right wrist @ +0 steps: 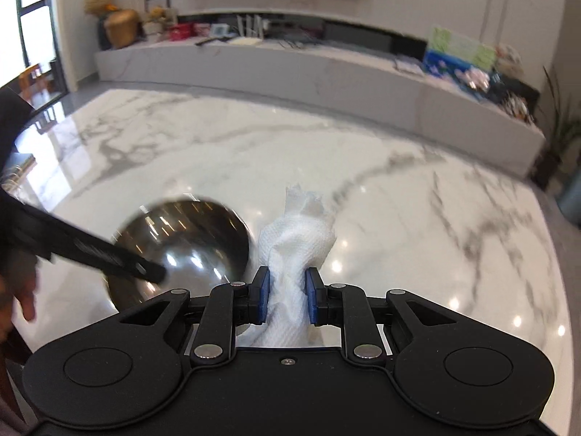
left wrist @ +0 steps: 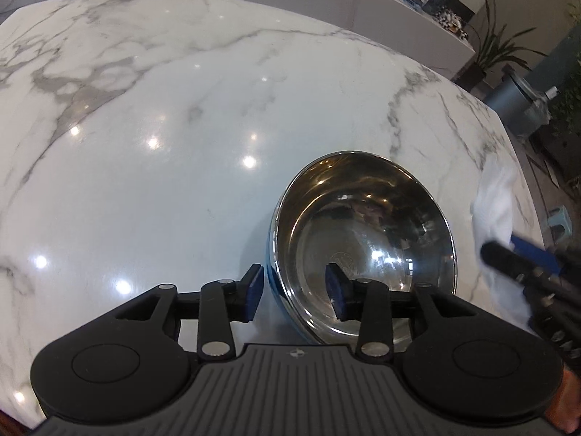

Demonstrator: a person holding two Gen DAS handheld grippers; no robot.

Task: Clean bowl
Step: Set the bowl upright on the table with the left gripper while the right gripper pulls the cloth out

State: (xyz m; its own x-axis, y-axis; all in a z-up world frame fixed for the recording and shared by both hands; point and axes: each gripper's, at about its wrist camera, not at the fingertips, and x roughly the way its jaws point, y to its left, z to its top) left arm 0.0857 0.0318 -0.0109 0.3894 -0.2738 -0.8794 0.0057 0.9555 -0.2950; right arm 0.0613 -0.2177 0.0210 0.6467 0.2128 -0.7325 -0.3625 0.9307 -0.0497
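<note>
A shiny steel bowl (left wrist: 363, 225) with a blue outer wall stands on the white marble table (left wrist: 163, 127). My left gripper (left wrist: 295, 292) is open and straddles the bowl's near rim, one blue pad outside and one inside, with neither pad pressing on it. My right gripper (right wrist: 287, 290) is shut on a crumpled white paper towel (right wrist: 297, 243), held just to the right of the bowl (right wrist: 196, 232) and above the table. In the left wrist view the towel (left wrist: 497, 196) and the right gripper (left wrist: 508, 250) appear beside the bowl's right side. The bowl looks empty.
A long low marble shelf (right wrist: 326, 69) with boxes and ornaments runs behind the table. A potted plant (left wrist: 497, 47) and a grey bin (left wrist: 515, 109) stand past the table's right edge. A person's hand (right wrist: 21, 290) shows at the left.
</note>
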